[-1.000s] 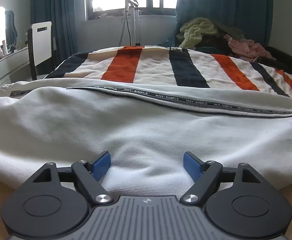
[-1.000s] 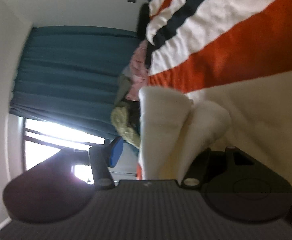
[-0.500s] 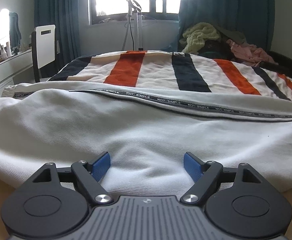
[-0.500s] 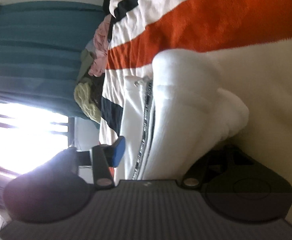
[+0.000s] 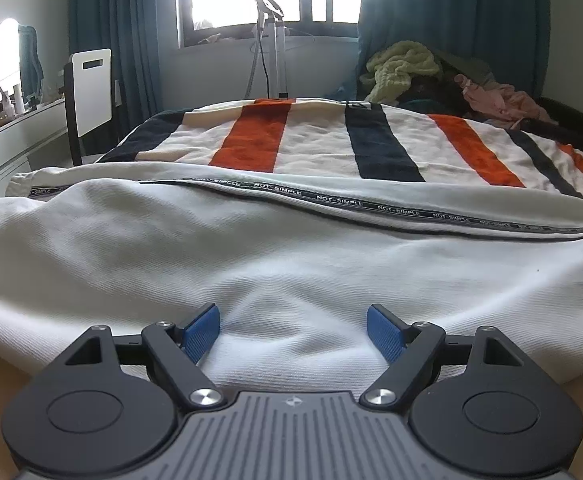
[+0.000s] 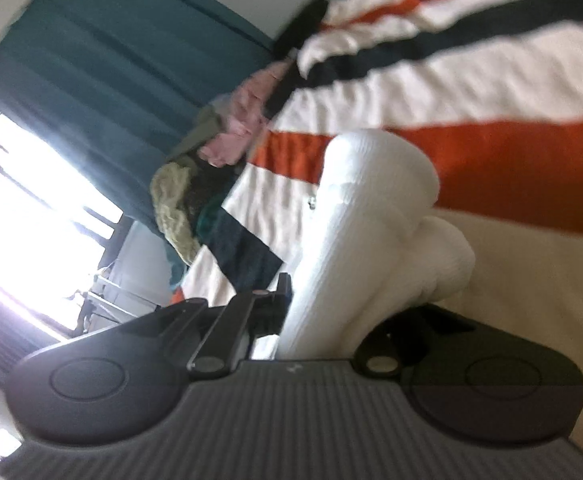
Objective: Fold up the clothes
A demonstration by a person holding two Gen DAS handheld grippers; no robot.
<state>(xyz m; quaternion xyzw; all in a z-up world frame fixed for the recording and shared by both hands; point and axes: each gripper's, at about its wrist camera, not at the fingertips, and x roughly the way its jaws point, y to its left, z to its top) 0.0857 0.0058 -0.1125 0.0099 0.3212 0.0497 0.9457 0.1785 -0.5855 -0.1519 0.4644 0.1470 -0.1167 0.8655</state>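
A white garment [image 5: 275, 256] with a black "NOT-SIMPLE" lettered band [image 5: 371, 206] lies spread across the striped bed cover [image 5: 315, 140]. My left gripper [image 5: 293, 330] is open, its blue pads resting on the near hem, nothing between them. My right gripper [image 6: 347, 300] is rolled on its side and shut on a bunched fold of the same white garment [image 6: 371, 216], held up over the striped cover [image 6: 471, 80]. Its right finger is hidden behind the cloth.
A pile of other clothes [image 5: 443, 76] sits at the far right of the bed and shows in the right wrist view [image 6: 211, 160]. A white chair [image 5: 89, 92], a dresser [image 5: 11, 136] and a stand [image 5: 271, 40] by the window are beyond.
The right gripper closed on the white fold and rotated while moving. The left gripper stayed open on the hem, with the view shifting slightly.
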